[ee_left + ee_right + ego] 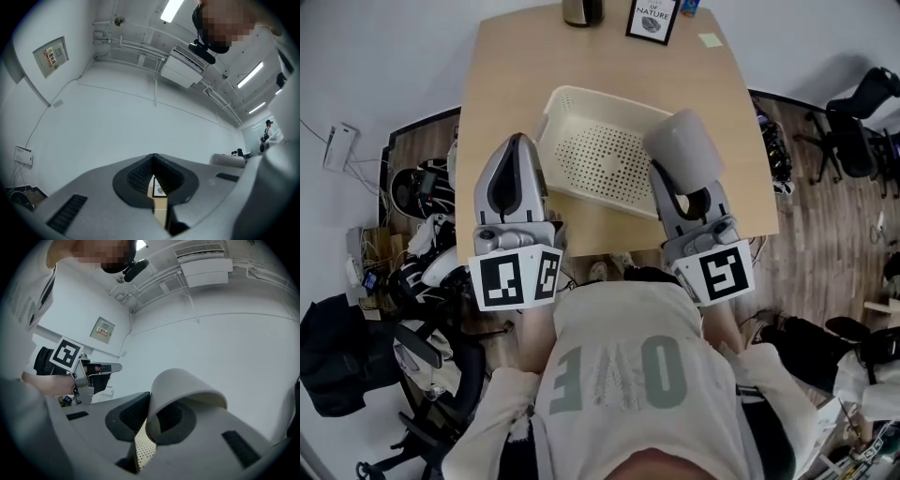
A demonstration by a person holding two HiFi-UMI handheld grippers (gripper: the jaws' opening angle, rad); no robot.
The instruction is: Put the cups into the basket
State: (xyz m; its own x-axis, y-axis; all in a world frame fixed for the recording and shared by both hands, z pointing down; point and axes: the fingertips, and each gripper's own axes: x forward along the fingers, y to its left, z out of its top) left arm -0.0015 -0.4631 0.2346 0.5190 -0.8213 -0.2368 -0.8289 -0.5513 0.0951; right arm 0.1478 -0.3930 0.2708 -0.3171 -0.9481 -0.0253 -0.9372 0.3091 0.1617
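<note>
A grey cup [684, 148] hangs over the right front corner of the white perforated basket [572, 98]. My right gripper [680, 183] is shut on the cup's wall. In the right gripper view the cup [183, 385] lies on its side across the jaws, mouth toward the camera, and a strip of the basket [143, 451] shows below it. My left gripper [518, 141] hovers at the basket's left side, shut and holding nothing. In the left gripper view its jaws [153, 161] meet with only a thin slit between them. No other cup is in view.
The basket stands on a wooden table [506, 66]. At the table's far edge are a framed picture [653, 19], a dark metal container [581, 9] and a yellow sticky note [710, 39]. Office chairs [862, 122] and clutter lie on the floor around the table.
</note>
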